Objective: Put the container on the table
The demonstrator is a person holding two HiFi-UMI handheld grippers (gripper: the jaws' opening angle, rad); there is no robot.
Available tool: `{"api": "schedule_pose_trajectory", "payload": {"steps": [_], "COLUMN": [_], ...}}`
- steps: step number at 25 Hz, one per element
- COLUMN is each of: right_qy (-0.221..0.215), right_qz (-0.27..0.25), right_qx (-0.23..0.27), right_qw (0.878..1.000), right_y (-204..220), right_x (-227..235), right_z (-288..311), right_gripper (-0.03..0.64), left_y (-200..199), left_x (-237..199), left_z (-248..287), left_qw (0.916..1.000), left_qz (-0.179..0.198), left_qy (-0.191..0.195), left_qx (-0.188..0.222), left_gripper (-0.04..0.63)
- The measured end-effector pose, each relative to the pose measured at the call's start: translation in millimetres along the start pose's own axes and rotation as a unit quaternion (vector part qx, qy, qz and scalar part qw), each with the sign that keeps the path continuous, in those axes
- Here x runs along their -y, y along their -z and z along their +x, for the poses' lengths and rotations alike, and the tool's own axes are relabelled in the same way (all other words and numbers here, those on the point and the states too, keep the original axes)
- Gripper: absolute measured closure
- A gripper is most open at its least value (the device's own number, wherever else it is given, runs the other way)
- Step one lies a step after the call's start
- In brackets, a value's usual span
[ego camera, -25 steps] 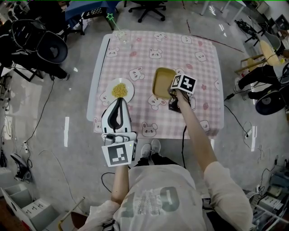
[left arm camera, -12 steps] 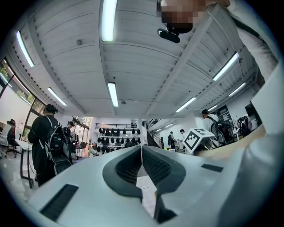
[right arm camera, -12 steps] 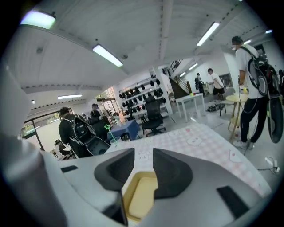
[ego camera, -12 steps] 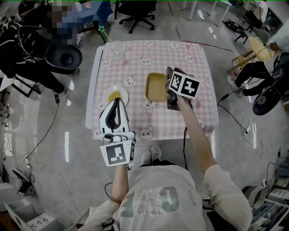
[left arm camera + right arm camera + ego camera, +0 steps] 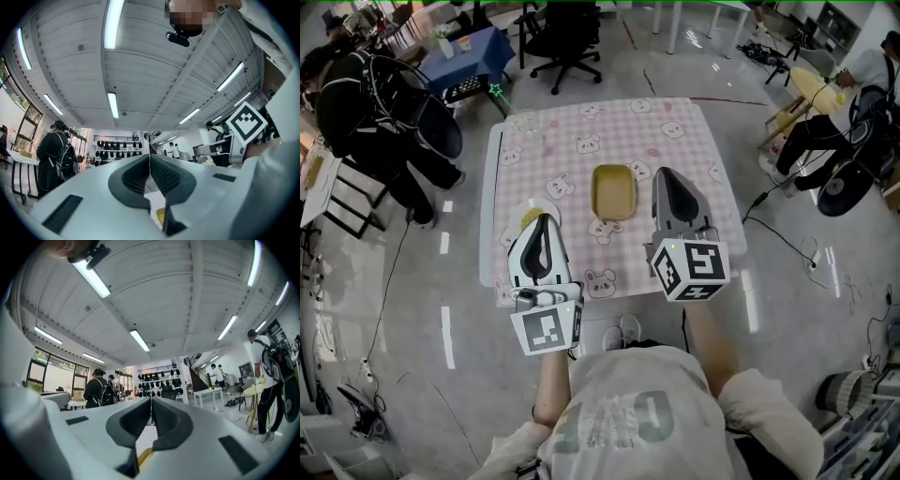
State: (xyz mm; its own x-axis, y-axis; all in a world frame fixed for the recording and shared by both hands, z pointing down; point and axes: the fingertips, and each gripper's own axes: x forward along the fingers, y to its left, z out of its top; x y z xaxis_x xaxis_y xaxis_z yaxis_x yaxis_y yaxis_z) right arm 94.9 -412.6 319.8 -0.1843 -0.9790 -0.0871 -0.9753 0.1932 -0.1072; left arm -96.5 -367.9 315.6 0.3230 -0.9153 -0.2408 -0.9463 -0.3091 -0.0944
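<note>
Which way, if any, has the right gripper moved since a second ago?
Yes. The right gripper has left the edge of the container, up and toward the person; its jaws have just been closing, empty.

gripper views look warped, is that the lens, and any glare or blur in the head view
Left gripper view: the fisheye lens bends the ceiling lights, which blow out white, and the corners are black. Right gripper view: same bending, and the right tool's near body looks soft. Head view: evenly lit and sharp, with pale light streaks on the glossy floor and no hard shadow beside the container.
</note>
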Motion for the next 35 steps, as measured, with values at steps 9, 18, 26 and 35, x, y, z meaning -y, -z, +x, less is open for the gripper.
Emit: {"api": "schedule_pose_trajectory", "payload": {"steps": [9, 18, 26, 35], "right_qy": [0.007, -0.001, -0.003, -0.004], "right_qz": [-0.005, -0.013, -0.008, -0.001], "right_qx": [-0.026, -0.031, -0.029, -0.032], "right_qw": [1.0, 0.999, 1.0, 0.999], "right_y": [25, 29, 24, 23], "right_x": [-14, -21, -23, -18], "right_z": [-59, -67, -68, -69], "right_gripper": [0.586, 0.588, 0.588, 0.588], "left_y": [-6, -5, -7, -9], "left_x": [15, 23, 23, 25], "left_z": [-12, -14, -16, -15], "left_qw": [0.9999, 0.9996, 0.9996, 0.9996], "left_qz": [-0.005, -0.005, -0.005, -0.013], "left_qy": [0.016, 0.026, 0.025, 0.019], "left_qx": [-0.001, -0.001, -0.009, -0.014], "left_gripper": [0.566, 0.566, 0.566, 0.566]}}
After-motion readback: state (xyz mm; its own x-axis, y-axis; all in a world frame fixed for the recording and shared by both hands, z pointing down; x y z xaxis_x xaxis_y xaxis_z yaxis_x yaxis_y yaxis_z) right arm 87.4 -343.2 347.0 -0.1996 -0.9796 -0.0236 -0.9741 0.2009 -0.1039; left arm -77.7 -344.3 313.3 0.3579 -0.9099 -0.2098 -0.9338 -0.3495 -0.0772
